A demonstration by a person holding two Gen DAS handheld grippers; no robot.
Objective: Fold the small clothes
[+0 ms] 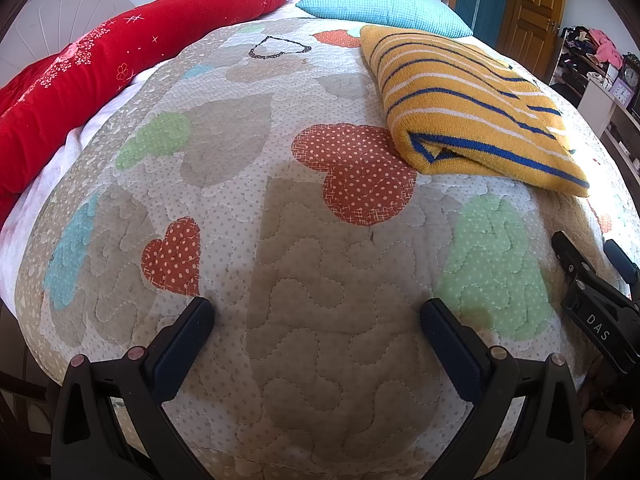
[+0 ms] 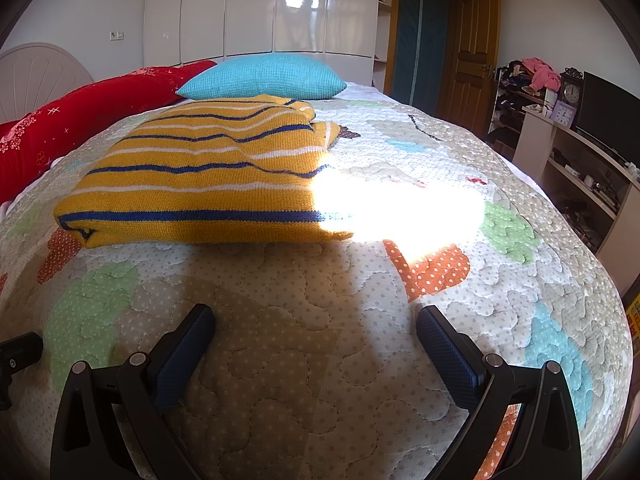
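Observation:
A yellow knitted sweater [image 1: 468, 108] with blue and white stripes lies folded on the quilted bedspread [image 1: 312, 272], to the right and ahead of my left gripper [image 1: 316, 312]. That gripper is open and empty over bare quilt. From the right wrist the sweater [image 2: 200, 176] sits ahead and to the left, its right end washed out by a sun patch. My right gripper [image 2: 316, 320] is open and empty, a short way in front of the sweater's near edge. The right gripper [image 1: 592, 276] also shows at the right edge of the left wrist view.
A red bolster [image 1: 100, 68] runs along the bed's left side and a turquoise pillow [image 2: 264, 76] lies behind the sweater. A shelf unit [image 2: 580, 168] with clocks and clutter stands right of the bed; white wardrobes [image 2: 260, 12] and a wooden door [image 2: 476, 48] are beyond.

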